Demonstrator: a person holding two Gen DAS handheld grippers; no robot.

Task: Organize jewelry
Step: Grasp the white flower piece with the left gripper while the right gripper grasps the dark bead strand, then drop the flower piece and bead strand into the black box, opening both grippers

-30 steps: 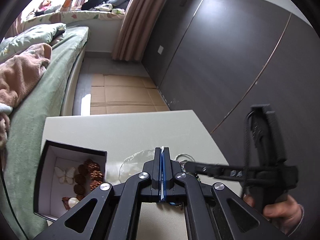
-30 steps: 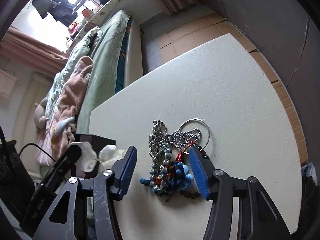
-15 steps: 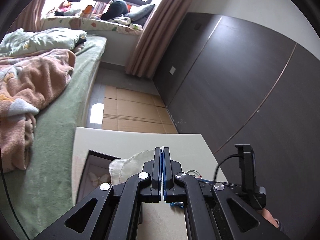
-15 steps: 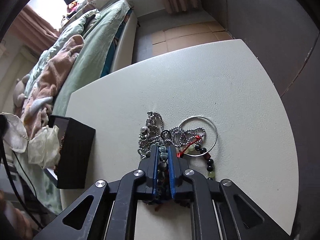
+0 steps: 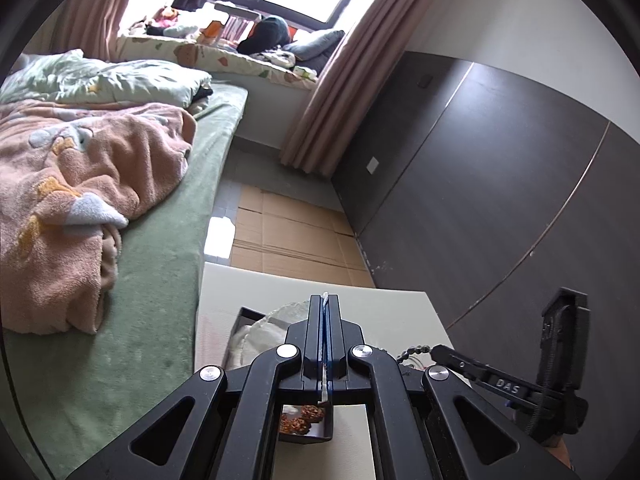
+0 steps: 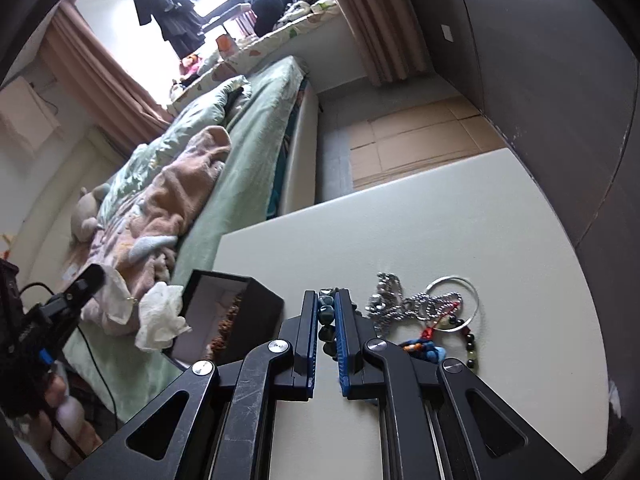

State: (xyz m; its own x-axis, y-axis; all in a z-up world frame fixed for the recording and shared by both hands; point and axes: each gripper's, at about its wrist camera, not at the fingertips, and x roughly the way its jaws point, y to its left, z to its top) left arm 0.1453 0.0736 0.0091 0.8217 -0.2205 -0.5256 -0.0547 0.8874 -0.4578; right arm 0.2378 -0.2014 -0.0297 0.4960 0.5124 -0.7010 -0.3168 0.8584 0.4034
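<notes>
white table (image 6: 420,240); right gripper (image 6: 327,300) angled down, pinching perhaps bead strand (image 6: 326,312).

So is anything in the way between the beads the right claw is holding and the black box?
Nothing visible blocks it. The right gripper is shut on the bead bracelet, and only bare table lies between it and the black box. The left gripper holds the white pouch beside the box's opening.
</notes>
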